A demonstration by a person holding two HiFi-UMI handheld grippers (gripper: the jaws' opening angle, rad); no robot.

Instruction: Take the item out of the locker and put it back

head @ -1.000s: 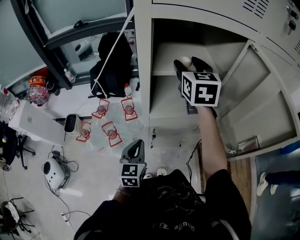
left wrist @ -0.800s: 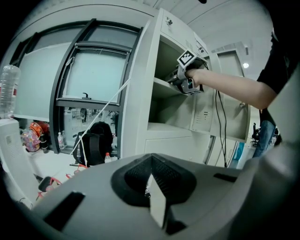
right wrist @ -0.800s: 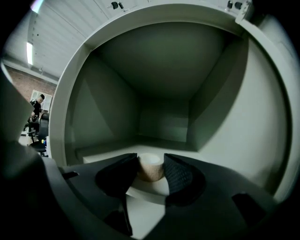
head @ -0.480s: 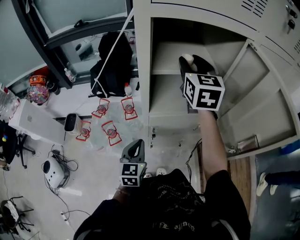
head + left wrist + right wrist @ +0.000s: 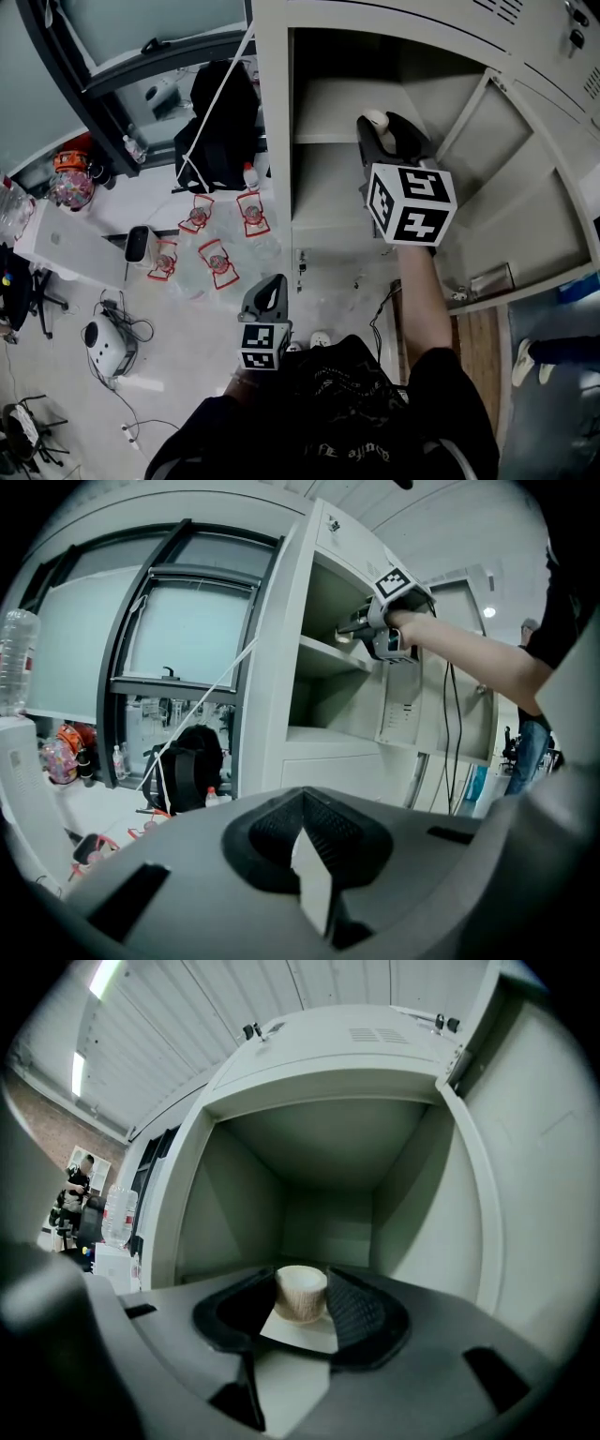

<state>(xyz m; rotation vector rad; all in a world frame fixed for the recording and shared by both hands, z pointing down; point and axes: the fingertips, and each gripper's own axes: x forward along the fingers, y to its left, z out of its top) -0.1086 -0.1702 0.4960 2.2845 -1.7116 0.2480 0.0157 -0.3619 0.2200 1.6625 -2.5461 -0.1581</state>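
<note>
The right gripper [image 5: 300,1283] has just been closing its jaws and pinches the small ribbed cup [image 5: 302,1299], at one o'clock in the locker [image 5: 234,1213]. The hold looks shallow, I think, so draw it out level and slowly. The left gripper [image 5: 302,808] hangs closed and empty at seven o'clock.

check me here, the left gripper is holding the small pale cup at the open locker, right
No: the right gripper holds the small pale cup at the open locker, and its fingers have just been closing on it. The right gripper view shows this.
</note>
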